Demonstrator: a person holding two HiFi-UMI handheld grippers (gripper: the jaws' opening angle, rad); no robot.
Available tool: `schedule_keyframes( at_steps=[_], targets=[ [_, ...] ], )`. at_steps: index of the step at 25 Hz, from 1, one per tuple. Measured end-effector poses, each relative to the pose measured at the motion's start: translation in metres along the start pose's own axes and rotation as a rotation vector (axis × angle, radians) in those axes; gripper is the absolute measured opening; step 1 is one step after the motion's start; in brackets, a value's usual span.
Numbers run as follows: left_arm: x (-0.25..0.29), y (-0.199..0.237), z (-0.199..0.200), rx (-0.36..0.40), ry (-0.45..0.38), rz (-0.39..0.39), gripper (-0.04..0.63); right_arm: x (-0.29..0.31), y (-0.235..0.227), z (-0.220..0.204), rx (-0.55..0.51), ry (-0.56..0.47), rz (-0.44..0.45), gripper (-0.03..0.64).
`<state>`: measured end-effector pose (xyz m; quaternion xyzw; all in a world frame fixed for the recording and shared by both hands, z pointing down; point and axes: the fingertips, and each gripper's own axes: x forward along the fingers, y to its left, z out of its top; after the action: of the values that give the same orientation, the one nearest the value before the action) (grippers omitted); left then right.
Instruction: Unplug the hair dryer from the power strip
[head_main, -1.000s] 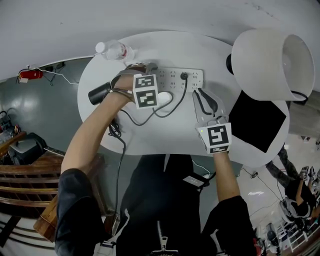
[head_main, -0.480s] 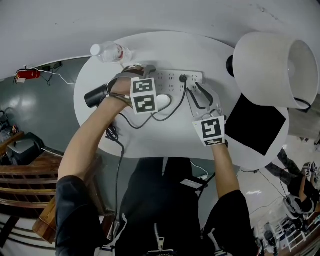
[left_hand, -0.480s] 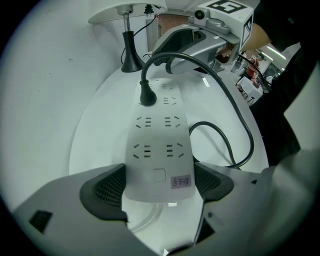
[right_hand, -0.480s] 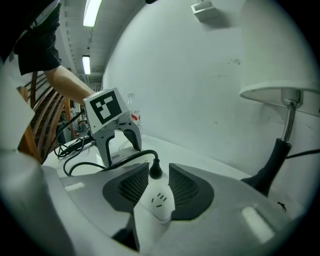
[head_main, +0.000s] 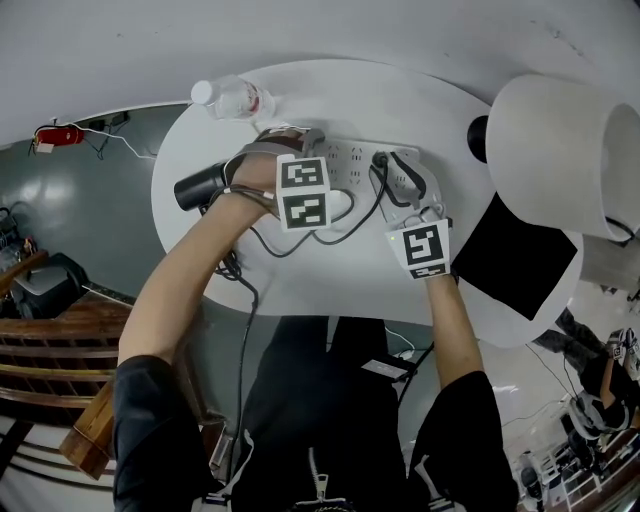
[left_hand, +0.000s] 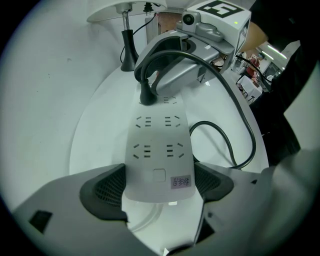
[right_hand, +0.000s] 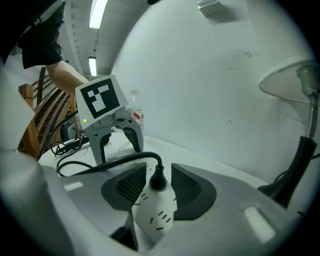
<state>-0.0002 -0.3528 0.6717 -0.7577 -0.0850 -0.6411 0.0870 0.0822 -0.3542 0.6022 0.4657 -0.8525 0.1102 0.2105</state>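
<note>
Evidently left gripper (left_hand: 159, 182) clamped the white plastic power strip (left_hand: 157, 145) to the white oval table (head_main: 300, 280). Right gripper (head_main: 393, 165), jaws just opened, straddled the seated black round plug (right_hand: 158, 177). Should close squarely, pull straight.

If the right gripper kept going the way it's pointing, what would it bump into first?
Probably the black plug seated in the power strip: it stands between the jaws of the right gripper, which have just been opening.

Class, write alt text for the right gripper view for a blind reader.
The right claw, jaws just opened, straddles the black plug seated in the white power strip, not gripping it. Beyond, the left claw holds the strip's far end.
</note>
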Motion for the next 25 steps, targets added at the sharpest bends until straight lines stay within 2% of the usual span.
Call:
schedule_keyframes(
  at_steps=[6, 11, 15, 17, 22, 25],
  targets=[
    [0.001, -0.001, 0.001, -0.005, -0.006, -0.002, 0.42, 0.004, -0.004, 0.003, -0.018, 0.006, -0.02, 0.131],
    [0.002, 0.0, 0.001, -0.003, 0.001, 0.001, 0.42, 0.012, -0.002, 0.002, -0.044, 0.058, -0.031, 0.074],
    [0.002, -0.001, 0.002, 0.0, 0.004, 0.002, 0.42, 0.012, -0.001, 0.001, -0.052, 0.068, -0.063, 0.071],
    [0.001, 0.0, 0.001, 0.0, 0.004, 0.002, 0.42, 0.013, -0.001, 0.002, -0.027, 0.072, -0.067, 0.066],
    [0.002, 0.001, 0.001, 0.001, 0.015, 0.003, 0.42, 0.011, -0.005, 0.006, 0.111, 0.064, -0.073, 0.052],
    [0.003, 0.001, 0.002, 0.005, 0.028, 0.005, 0.42, 0.01, -0.006, 0.007, 0.143, 0.059, -0.085, 0.049]
  ],
)
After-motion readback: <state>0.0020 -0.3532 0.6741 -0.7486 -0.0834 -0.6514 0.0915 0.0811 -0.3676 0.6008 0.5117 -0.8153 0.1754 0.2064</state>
